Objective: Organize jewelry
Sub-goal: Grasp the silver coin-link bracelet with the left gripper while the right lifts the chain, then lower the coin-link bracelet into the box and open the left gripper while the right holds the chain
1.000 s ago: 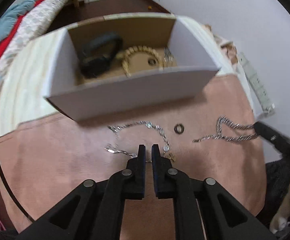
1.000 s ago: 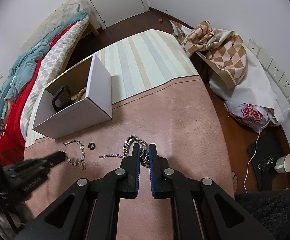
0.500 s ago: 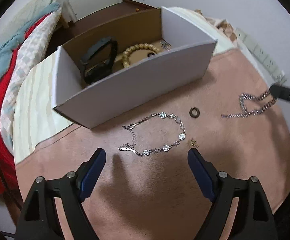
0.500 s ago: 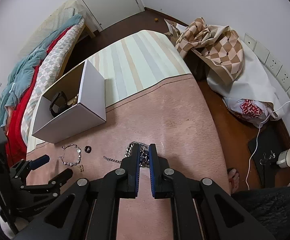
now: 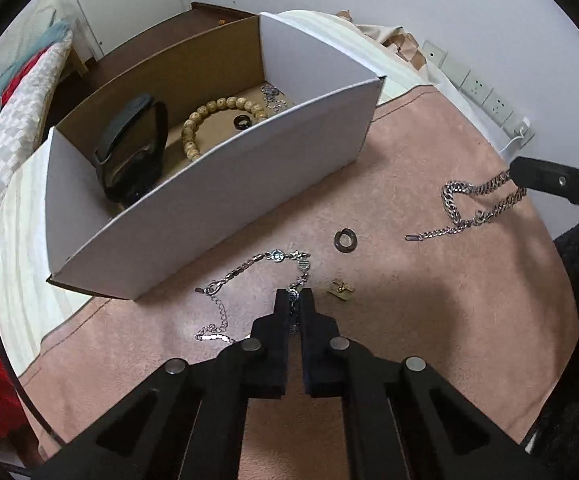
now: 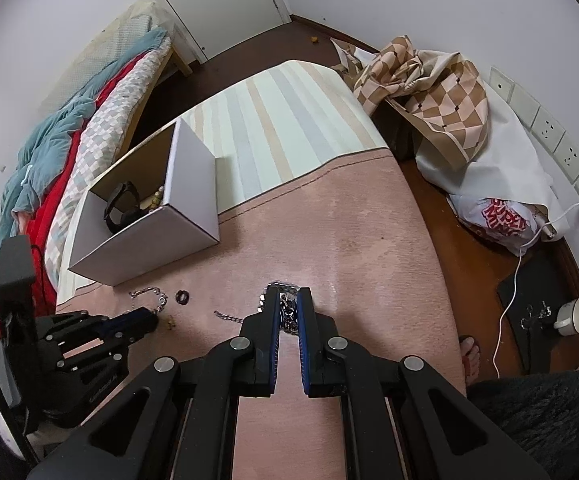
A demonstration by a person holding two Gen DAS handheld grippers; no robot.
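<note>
A white cardboard box (image 5: 225,184) on the pink mat holds a black watch (image 5: 133,152), a wooden bead bracelet (image 5: 209,120), a dark ring and a silver chain. My left gripper (image 5: 294,296) is shut on a thin silver bracelet (image 5: 249,268) lying in front of the box. My right gripper (image 6: 287,300) is shut on a thick silver chain bracelet (image 5: 469,204), which also shows in the right wrist view (image 6: 285,312). A dark ring (image 5: 344,239) and a small gold earring (image 5: 340,289) lie on the mat between the two bracelets.
The pink mat (image 6: 329,224) covers the near part of a table; a striped cloth (image 6: 281,120) covers the far part. A bed with red and teal bedding (image 6: 69,140) is at left. Checked fabric and bags (image 6: 441,96) lie at right, with wall sockets behind.
My left gripper, shut a second ago, opened wide half a second ago, moved forward and down and closed on the thin silver bracelet. My right gripper stays shut on the thick chain, barely moved.
</note>
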